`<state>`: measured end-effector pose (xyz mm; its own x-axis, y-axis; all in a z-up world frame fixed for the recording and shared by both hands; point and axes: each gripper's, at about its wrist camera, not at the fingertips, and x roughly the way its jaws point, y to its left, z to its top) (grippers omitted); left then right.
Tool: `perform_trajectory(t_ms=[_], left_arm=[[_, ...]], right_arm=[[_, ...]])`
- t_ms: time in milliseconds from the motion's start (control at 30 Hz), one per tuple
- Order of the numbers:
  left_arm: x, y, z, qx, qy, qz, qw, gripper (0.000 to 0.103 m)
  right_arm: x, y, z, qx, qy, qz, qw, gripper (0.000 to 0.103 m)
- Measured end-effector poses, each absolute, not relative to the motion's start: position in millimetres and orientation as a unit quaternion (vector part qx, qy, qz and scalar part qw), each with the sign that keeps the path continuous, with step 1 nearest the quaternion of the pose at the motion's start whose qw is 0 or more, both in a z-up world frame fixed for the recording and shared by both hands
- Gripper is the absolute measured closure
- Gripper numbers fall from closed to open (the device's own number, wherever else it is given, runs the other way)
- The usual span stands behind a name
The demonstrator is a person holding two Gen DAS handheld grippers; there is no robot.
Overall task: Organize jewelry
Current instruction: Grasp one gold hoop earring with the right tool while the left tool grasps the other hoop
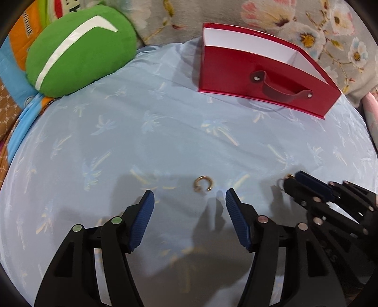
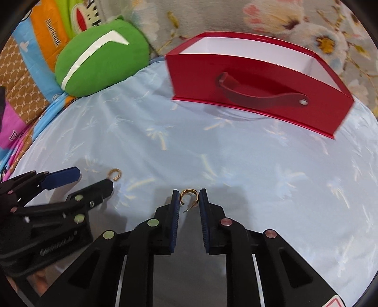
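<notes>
Two gold hoop earrings are in play on a light blue sheet. One earring point(image 1: 203, 183) lies just ahead of my open left gripper point(image 1: 190, 200), between and slightly beyond its blue pads; it also shows in the right wrist view point(image 2: 115, 175). My right gripper point(image 2: 189, 198) is shut on the other earring point(image 2: 189, 194), which sits between the fingertips. In the left wrist view the right gripper point(image 1: 291, 180) is at the right with that earring point(image 1: 288, 176) at its tip. A red open box point(image 1: 262, 73) with a dark handle stands at the back; it also appears in the right wrist view point(image 2: 259, 89).
A green round cushion point(image 1: 80, 54) lies at the back left, also visible in the right wrist view point(image 2: 101, 59). A floral blanket point(image 1: 307, 21) lies behind the box. Colourful printed bedding point(image 2: 26, 78) edges the sheet on the left.
</notes>
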<state>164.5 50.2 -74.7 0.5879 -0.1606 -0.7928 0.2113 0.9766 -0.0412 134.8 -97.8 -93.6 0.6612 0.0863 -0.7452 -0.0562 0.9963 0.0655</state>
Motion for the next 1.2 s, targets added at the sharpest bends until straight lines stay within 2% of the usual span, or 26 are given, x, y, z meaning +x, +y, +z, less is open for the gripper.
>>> perform_trajectory(t_ms=[167,267,367,433,467,733,1200], left_arm=[[173.6,32.2,-83.0,0.039,0.443,-0.103,0.89,0.043],[172.5,25.3,-84.1,0.049,0.433,-0.098,0.895,0.049],[171.3,22.0,-83.4,0.05,0.428,-0.101,0.897,0.068],[171.1,20.1,-82.6,0.049,0.429,-0.104,0.896,0.084],[170.9,19.3,-82.1,0.047,0.431,-0.109,0.894,0.087],[158.2,21.3,-71.6,0.024,0.431,-0.13,0.893,0.087],[151.3,18.0,-15.6,0.002,0.385,-0.151,0.91,0.087]], right_arm=[[119.2,-127.6,-93.5,0.041,0.411,0.009,0.911,0.088],[111.9,-141.8,-94.3,0.05,0.412,-0.003,0.91,0.088],[107.4,-150.4,-94.4,0.056,0.41,-0.011,0.91,0.088],[105.0,-155.3,-93.6,0.06,0.409,-0.014,0.911,0.088],[103.3,-156.9,-93.6,0.062,0.407,-0.016,0.911,0.088],[90.8,-172.5,-83.1,0.074,0.391,-0.025,0.917,0.088],[86.6,-193.6,-37.5,0.07,0.337,-0.034,0.938,0.088]])
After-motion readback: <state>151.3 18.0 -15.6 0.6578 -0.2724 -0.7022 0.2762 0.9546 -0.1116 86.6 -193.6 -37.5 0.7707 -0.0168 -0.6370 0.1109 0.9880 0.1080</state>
